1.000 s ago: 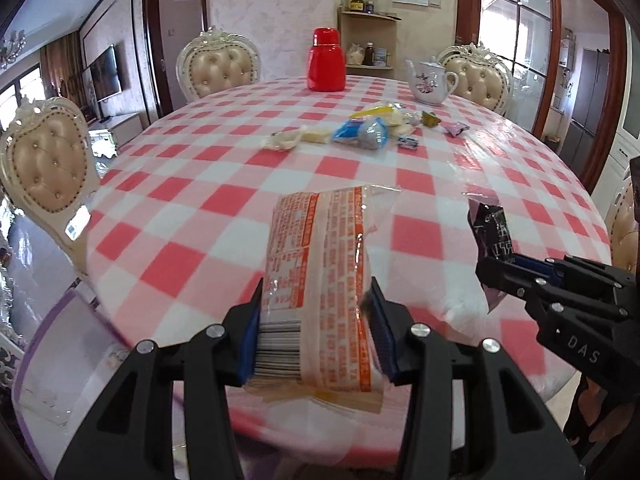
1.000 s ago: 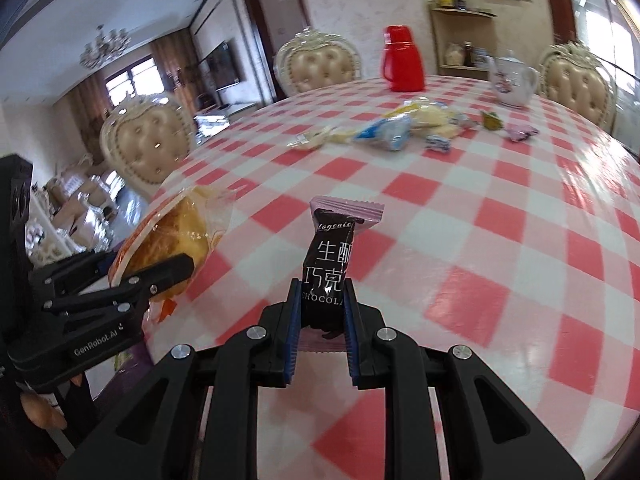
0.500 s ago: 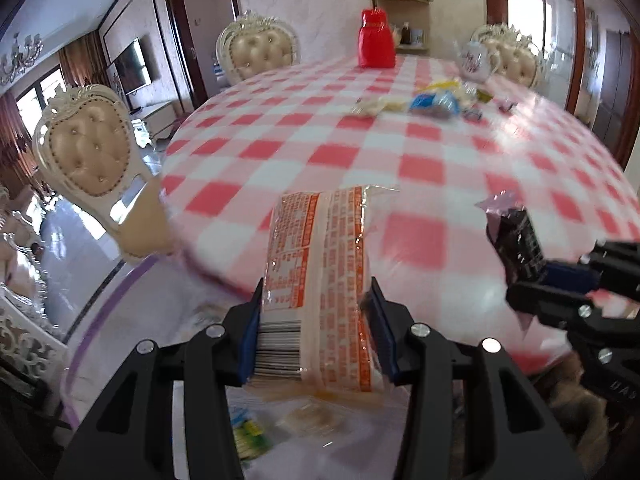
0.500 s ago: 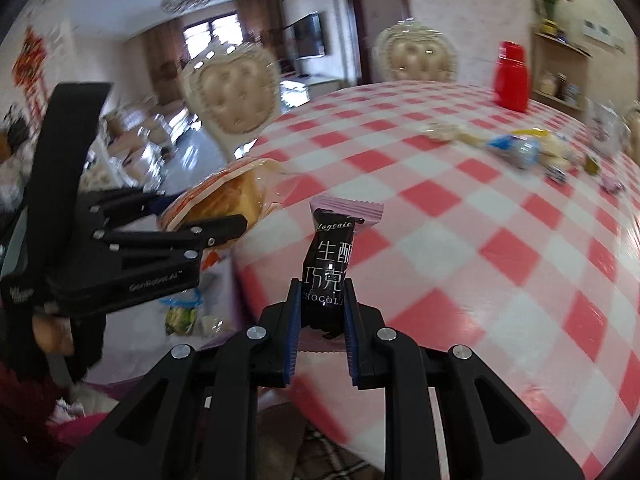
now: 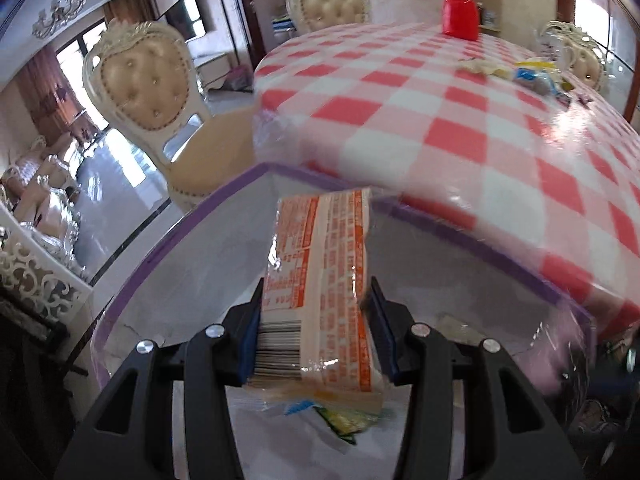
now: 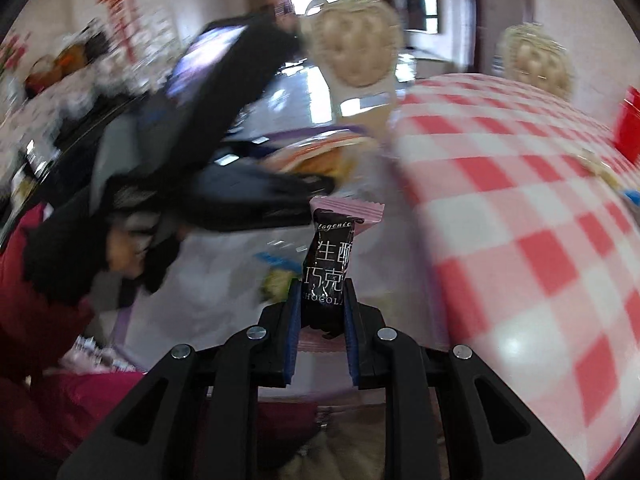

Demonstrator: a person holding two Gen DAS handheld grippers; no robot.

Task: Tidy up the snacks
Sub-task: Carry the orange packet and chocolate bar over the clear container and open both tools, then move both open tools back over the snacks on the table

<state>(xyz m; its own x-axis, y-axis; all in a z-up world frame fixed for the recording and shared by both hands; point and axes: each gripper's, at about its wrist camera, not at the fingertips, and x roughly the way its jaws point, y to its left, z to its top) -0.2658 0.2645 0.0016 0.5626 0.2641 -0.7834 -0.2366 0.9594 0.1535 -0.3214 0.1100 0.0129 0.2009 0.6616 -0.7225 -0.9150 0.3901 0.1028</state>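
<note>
My left gripper (image 5: 316,316) is shut on an orange-printed cake packet (image 5: 324,276) and holds it over a clear bin with a purple rim (image 5: 208,208) beside the table edge. A few small snacks (image 5: 340,420) lie in the bin under the packet. My right gripper (image 6: 322,304) is shut on a small dark chocolate packet (image 6: 328,264) with a pink end, held over the same bin (image 6: 224,264). The left gripper (image 6: 224,184) shows blurred in the right wrist view, with its packet (image 6: 320,160) in front of it.
The round table with a red and white check cloth (image 5: 460,120) lies to the right. On its far side are loose snacks (image 5: 528,74), a red jug (image 5: 460,12) and a teapot. Cream padded chairs (image 5: 144,84) stand around it.
Both grippers have swung left and down off the table edge with their packets held. The bin has come into view beneath them. The right wrist view is blurred by motion.
</note>
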